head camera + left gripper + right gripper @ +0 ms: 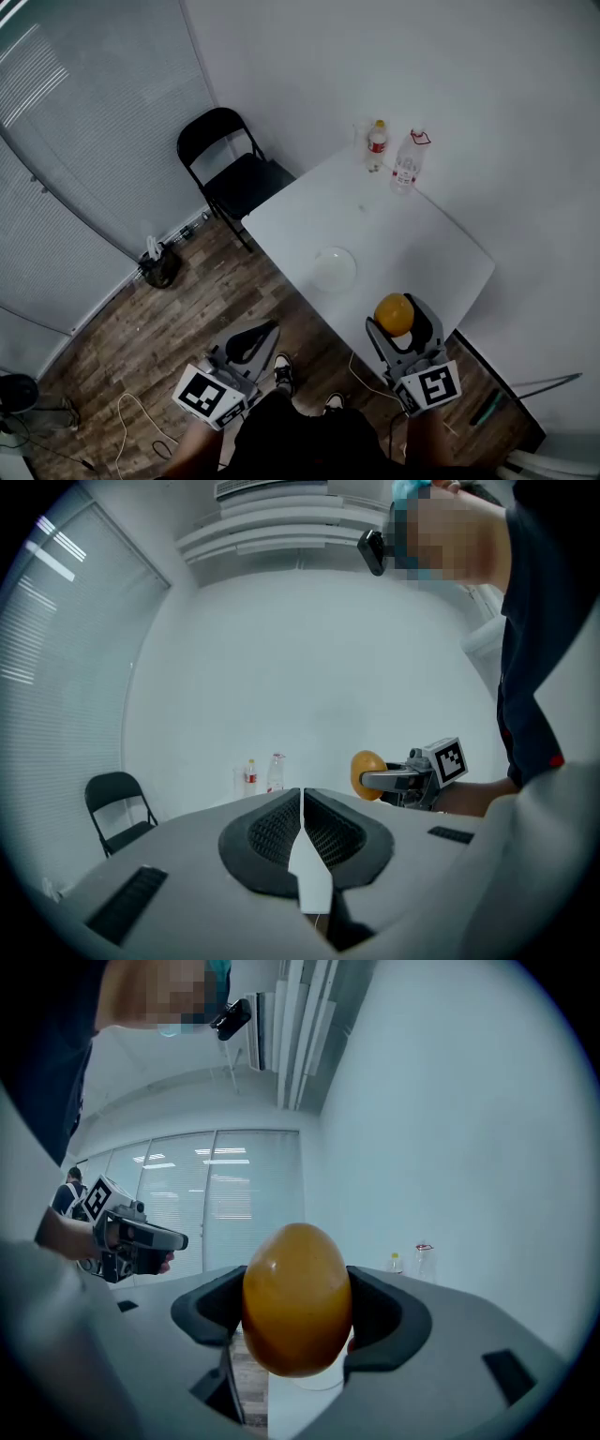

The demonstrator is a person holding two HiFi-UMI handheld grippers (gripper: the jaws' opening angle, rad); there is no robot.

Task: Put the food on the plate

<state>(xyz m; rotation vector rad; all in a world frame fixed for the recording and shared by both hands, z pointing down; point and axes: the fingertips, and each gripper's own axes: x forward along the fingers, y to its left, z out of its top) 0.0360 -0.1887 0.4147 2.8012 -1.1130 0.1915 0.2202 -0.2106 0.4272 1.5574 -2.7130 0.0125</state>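
An orange egg-shaped food piece (395,314) is clamped between the jaws of my right gripper (397,322), held above the near edge of the white table (412,244). In the right gripper view the orange food (297,1298) fills the gap between the dark pads. A white plate (334,269) lies on the table just beyond and left of it. My left gripper (251,341) is shut with nothing in it, hanging over the wooden floor left of the table; its jaws (302,829) meet in the left gripper view, where the orange food (367,773) shows at the right.
Two bottles stand at the table's far end: one with a yellow cap (377,145) and a clear one (407,161). A black folding chair (235,173) stands at the table's left. Cables (141,417) lie on the floor; my shoes (283,371) are below.
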